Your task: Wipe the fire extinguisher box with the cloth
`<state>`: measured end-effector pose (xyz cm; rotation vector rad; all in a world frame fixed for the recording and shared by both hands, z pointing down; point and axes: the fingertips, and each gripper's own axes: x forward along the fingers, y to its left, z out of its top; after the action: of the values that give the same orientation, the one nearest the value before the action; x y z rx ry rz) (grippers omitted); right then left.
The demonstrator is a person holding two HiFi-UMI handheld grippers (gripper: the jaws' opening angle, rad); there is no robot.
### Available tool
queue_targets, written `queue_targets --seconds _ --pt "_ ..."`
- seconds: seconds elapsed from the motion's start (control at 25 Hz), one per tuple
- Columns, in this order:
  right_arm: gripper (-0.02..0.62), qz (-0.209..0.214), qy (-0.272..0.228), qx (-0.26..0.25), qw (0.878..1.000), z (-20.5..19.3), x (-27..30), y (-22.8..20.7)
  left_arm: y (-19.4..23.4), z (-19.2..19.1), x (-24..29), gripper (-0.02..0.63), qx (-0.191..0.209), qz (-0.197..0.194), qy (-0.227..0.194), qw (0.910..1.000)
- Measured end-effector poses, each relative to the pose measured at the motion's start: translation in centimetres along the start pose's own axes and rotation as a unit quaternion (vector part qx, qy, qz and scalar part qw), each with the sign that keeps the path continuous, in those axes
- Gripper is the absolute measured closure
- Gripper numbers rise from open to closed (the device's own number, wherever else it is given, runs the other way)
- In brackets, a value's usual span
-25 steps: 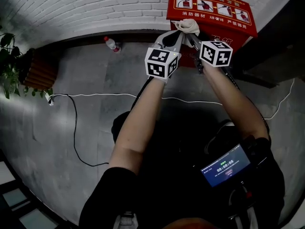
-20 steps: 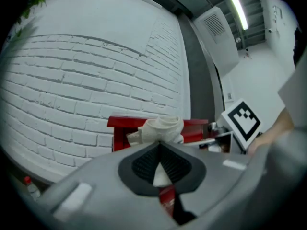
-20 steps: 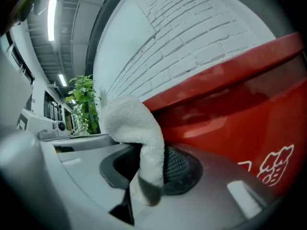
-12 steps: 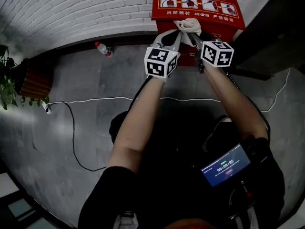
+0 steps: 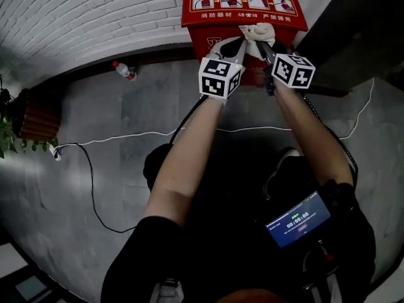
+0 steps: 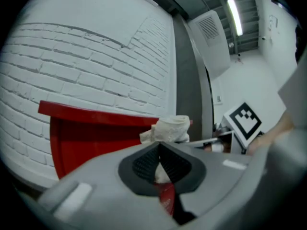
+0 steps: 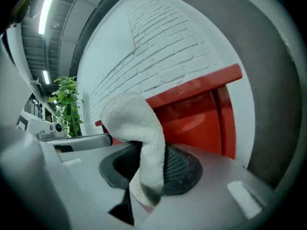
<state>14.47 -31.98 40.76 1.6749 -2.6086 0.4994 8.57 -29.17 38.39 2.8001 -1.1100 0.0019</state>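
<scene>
Facing the red fire extinguisher box (image 5: 203, 46), which stands on the grey floor against a white brick wall (image 5: 95, 11), we hold both grippers close together before its upper front. The right gripper (image 5: 262, 46) is clamped on a white cloth (image 5: 257, 33). Its own view shows the towelling pinched between the ribbed pads, with one end rising in a bunch and the other hanging below. The bunch sits at the box's top front edge, just under the printed instruction panel. It seems to press against the red metal, though the angle leaves that unsure. The left gripper (image 5: 238, 43) hovers just beside it, jaws closed tip to tip with nothing between them. Off to the left, a plastic bottle (image 5: 124, 71) lies at the foot of the wall, and a white cable (image 5: 126, 136) trails across the floor.
</scene>
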Motion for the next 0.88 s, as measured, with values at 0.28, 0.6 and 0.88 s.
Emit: queue_targets --seconds 0.28,0.6,0.88 --pt "0.491 -0.047 -0.009 -0.004 0.999 0.6 -3.0 -5.2 -2.3 -0.6 1.6 0.603 0.005 -0.027 0.002 0.9996" --pt "0.491 -0.082 -0.021 -0.001 0.996 1.1 -5.0 -8.1 -3.0 -1.2 2.4 0.604 -0.006 -0.032 0.003 0.9995" --pt "0.491 -0.109 -0.023 -0.003 0.994 1.1 -6.4 -9.8 -3.3 -1.7 2.8 0.603 -0.007 -0.032 0.005 0.9994"
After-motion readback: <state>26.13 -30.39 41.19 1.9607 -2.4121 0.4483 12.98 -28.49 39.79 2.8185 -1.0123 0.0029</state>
